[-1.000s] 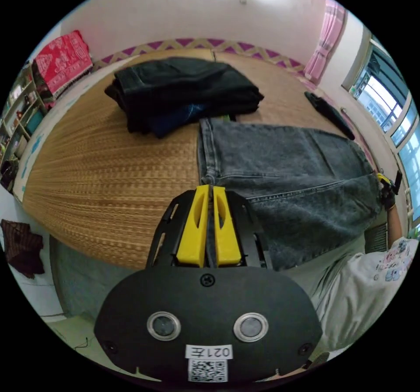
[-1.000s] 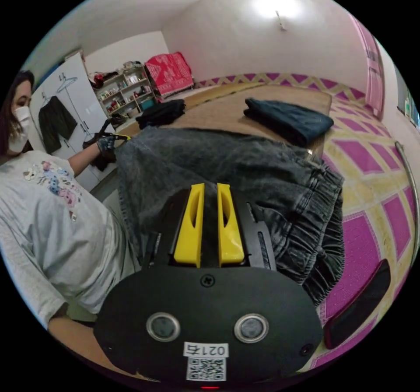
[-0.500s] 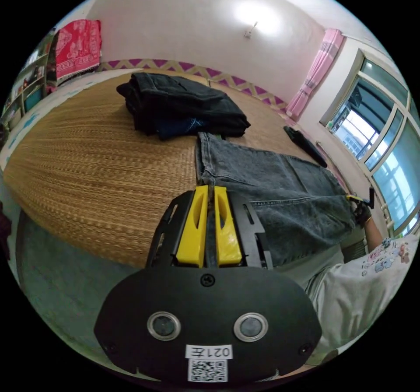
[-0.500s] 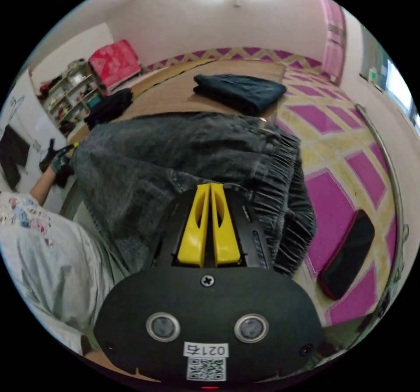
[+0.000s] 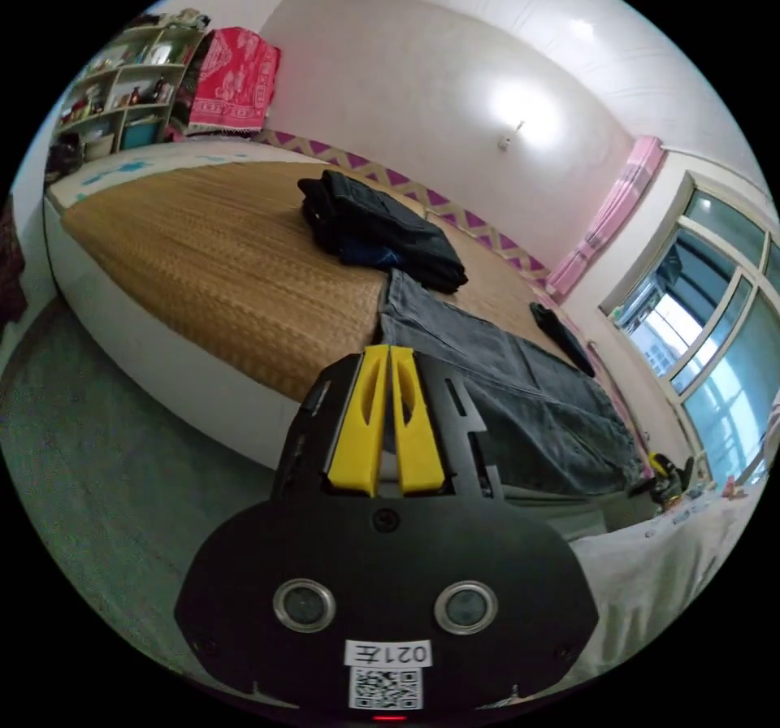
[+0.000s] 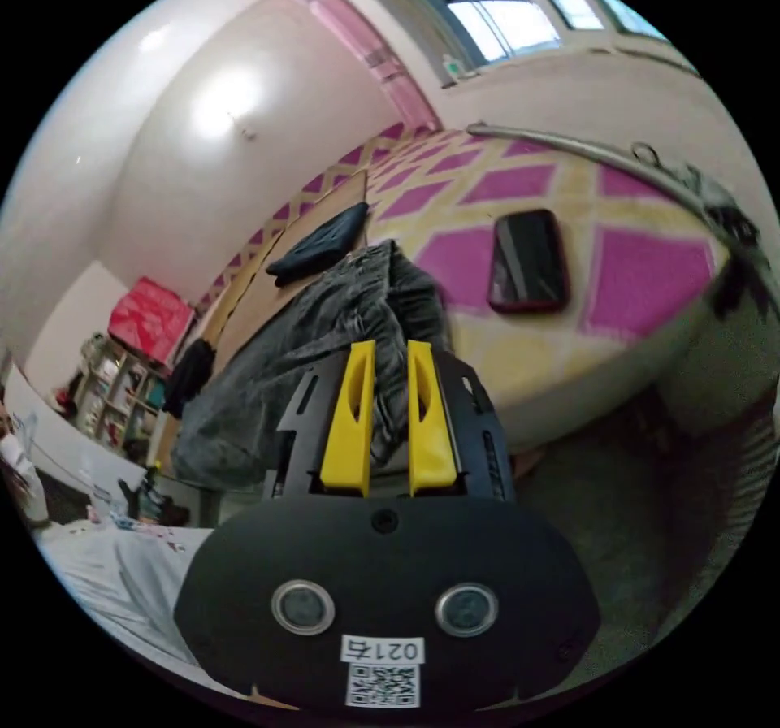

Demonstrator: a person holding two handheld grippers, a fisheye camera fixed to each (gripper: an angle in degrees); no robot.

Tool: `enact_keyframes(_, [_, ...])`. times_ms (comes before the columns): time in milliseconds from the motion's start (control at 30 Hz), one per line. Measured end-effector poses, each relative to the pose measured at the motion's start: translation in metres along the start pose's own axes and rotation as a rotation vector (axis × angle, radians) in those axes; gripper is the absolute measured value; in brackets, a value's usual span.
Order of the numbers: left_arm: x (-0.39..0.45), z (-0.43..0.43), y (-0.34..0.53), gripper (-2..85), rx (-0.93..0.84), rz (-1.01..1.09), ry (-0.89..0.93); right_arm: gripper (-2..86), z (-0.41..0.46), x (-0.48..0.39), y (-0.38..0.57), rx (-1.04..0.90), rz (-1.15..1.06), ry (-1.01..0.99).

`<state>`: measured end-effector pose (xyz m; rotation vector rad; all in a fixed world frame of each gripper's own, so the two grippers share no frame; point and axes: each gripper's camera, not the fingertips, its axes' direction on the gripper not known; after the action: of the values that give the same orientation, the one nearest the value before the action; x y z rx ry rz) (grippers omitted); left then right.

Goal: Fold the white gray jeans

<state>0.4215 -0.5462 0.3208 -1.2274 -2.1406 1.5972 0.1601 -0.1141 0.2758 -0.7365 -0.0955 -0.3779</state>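
Observation:
The grey jeans [image 5: 528, 387] lie stretched flat on the woven bed mat [image 5: 211, 249]. Their hem end is just beyond my left gripper [image 5: 388, 350]. That gripper hangs off the bed's edge, jaws together, with no cloth showing between them. In the right gripper view the jeans [image 6: 309, 338] end in a bunched waistband near the bed's edge. My right gripper [image 6: 392, 344] is drawn back from it, open, with the cloth lying beyond the gap. The right gripper [image 5: 662, 468], in a gloved hand, also shows at the far end in the left gripper view.
A stack of dark folded clothes [image 5: 374, 224] [image 6: 317, 244] sits on the mat beyond the jeans. A phone [image 6: 528, 261] lies on the pink checked sheet [image 6: 642, 273]. Shelves [image 5: 122, 102], a red cloth [image 5: 236, 78], windows [image 5: 715, 297] and the person's white shirt [image 5: 650, 565] surround the bed.
Both grippers have let go of the jeans and drawn back off the bed's edge. The right jaws went from shut to open. The jeans now rest flat on the mat.

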Motion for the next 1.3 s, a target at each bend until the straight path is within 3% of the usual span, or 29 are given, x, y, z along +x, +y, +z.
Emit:
enact_keyframes(200, [-0.024, -0.007, 0.071, 7.9, -0.015, -0.311, 0.111, 8.6, -0.011, 0.065, 0.071, -0.035, 0.257, -0.243])
enact_keyframes(367, [-0.044, 0.008, 0.088, 9.8, -0.038, -0.455, 0.230, 8.5, 0.013, 0.075, 0.079, -0.044, 0.313, -0.386])
enact_keyframes(700, [-0.068, -0.006, 0.069, 10.1, 0.001, -0.479, 0.323, 8.6, 0.016, 0.083, 0.074, -0.025, 0.336, -0.273])
enact_keyframes(933, [-0.083, -0.010, 0.057, 9.2, 0.038, -0.509, 0.369, 9.2, 0.037, 0.070, 0.064, -0.054, 0.313, -0.343])
enact_keyframes(1100, [-0.090, -0.009, 0.047, 0.4, 0.027, -0.517, 0.399, 7.4, 0.046, 0.073, 0.057, -0.087, 0.326, -0.334])
enact_keyframes(1300, [-0.092, -0.006, 0.037, 1.2, -0.034, -0.499, 0.368, 5.6, 0.051, 0.079, 0.048, -0.111, 0.351, -0.379])
